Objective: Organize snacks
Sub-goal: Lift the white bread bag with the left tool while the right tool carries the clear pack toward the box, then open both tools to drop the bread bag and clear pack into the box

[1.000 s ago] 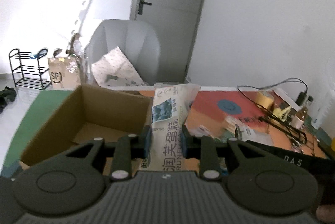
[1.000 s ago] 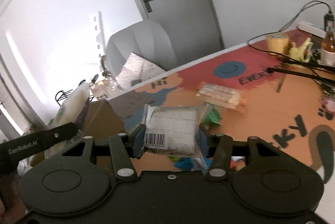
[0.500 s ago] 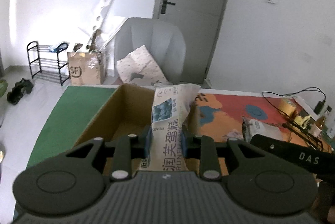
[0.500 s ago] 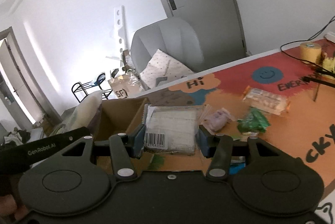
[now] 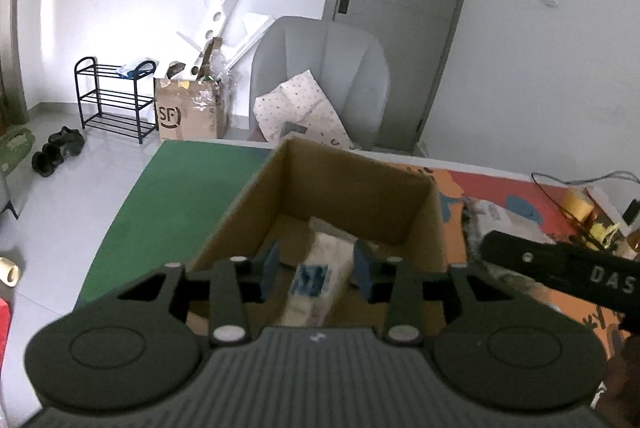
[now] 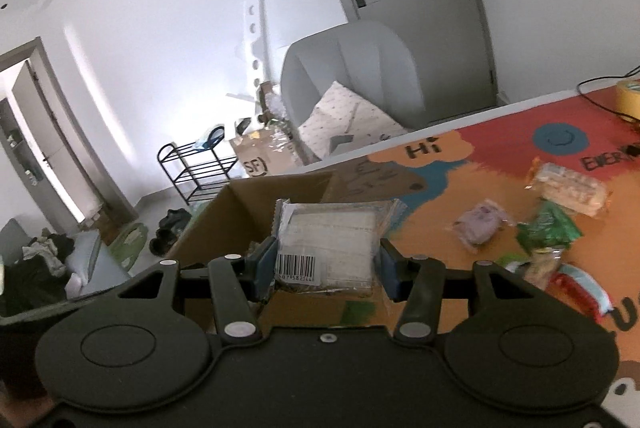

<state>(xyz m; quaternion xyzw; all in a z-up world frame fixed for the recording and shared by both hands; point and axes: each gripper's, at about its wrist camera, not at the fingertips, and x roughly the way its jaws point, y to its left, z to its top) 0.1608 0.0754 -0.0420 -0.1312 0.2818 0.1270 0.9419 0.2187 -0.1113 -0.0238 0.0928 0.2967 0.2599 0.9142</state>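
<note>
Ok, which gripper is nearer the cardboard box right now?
Left. The left gripper hangs directly over the cardboard box, jaws opening around a white snack pack. The right gripper, clamping a clear packet, is beside the box.

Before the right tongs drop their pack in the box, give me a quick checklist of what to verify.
1. Left tongs letting go of the white bag: ok, jaws opening, pads apart from it.
2. White bag inside the box: ok, it lies tilted on the floor.
3. Right tongs gripping the clear pack: ok, pads press both sides.
4. Clear pack over the box opening: cannot tell, it sits near the right edge.
5. Room left in the box: ok, bare floor shows behind the bag.
6. Left tongs out of the drop path: not ok, they hang over the opening.
</note>
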